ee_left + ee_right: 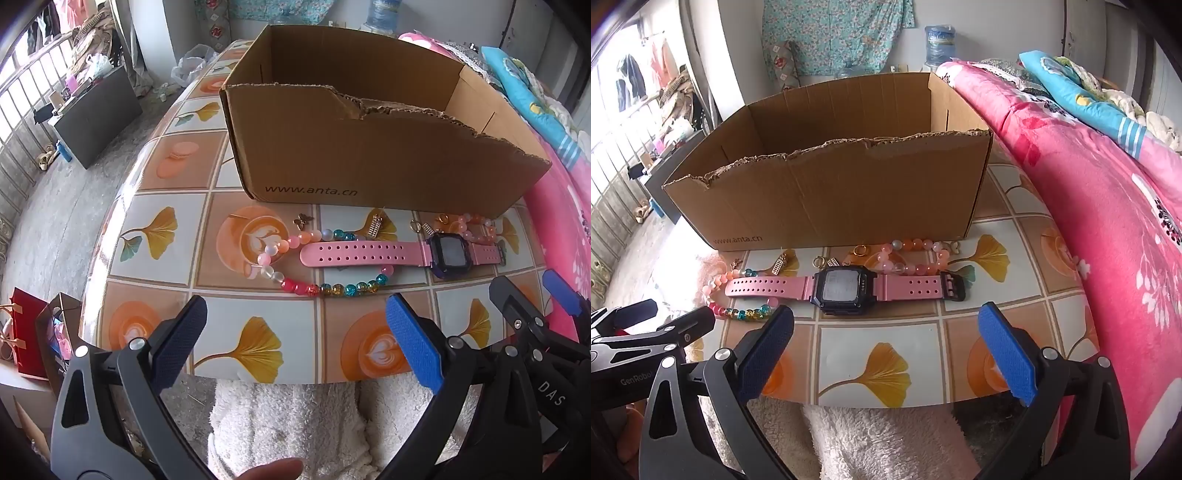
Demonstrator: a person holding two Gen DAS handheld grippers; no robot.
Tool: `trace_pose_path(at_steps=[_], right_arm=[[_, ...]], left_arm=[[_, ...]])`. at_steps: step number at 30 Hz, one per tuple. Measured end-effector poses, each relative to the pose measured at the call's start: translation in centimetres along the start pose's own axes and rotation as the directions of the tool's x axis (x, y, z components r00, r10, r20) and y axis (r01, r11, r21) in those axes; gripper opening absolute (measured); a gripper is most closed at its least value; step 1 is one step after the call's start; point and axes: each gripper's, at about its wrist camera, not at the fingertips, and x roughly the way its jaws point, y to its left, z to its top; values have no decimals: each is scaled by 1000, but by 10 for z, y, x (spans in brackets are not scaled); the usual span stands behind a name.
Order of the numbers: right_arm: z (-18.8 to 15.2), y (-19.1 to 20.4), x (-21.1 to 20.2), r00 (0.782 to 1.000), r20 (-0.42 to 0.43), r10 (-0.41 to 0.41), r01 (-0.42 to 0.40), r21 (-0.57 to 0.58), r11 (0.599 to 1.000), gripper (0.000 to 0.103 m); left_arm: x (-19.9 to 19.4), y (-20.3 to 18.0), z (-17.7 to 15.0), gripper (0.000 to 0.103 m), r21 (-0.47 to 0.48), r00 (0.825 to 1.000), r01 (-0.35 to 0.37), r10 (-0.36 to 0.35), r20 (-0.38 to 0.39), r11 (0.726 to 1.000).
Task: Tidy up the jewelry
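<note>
Jewelry lies on the table [155, 266] in front of the box [369, 158]. From the left wrist, a pink watch [402, 253] lies flat just before the box's printed wall, its dark face toward the right end of that wall. A bead bracelet [314, 288] curls around the strap's left end, a paler bracelet [476, 225] sits by the box's right corner, and small gold charms [375, 224] lie between watch and box. The left gripper [295, 339] hangs over the table's near edge, well short of the box, jaws wide and empty. The right gripper [528, 295] shows at the right, also spread.

From the right wrist, the watch [846, 290] lies parallel to the box [842, 195], just before it, charms [827, 263] and beads [916, 254] between them. The right gripper [886, 347] stands wide, holding nothing, nearer than the watch. The left gripper [665, 314] sits at the left.
</note>
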Motion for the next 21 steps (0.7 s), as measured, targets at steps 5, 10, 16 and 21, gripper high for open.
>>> trace_pose_path(at_steps=[5,10,16,21], right_arm=[[0,1,0,1000,-2,0,0,-1,1000,98],[-1,2,-2,1000,6,-3,3,-3,1000,98],[0,2,-1,1000,8,-4,4,-3,1000,98],[1,1,-1,1000,8,-4,4,-4,1000,98]], left_arm=[[0,0,0,94,0,1000,-1,1,-2,1000],[0,-1,-1,94,3,1000,-5,5,-1,1000],[0,-1,-1,94,4,1000,-13,13,4,1000],[-3,1,-1,94,1,1000,-19,19,9,1000]])
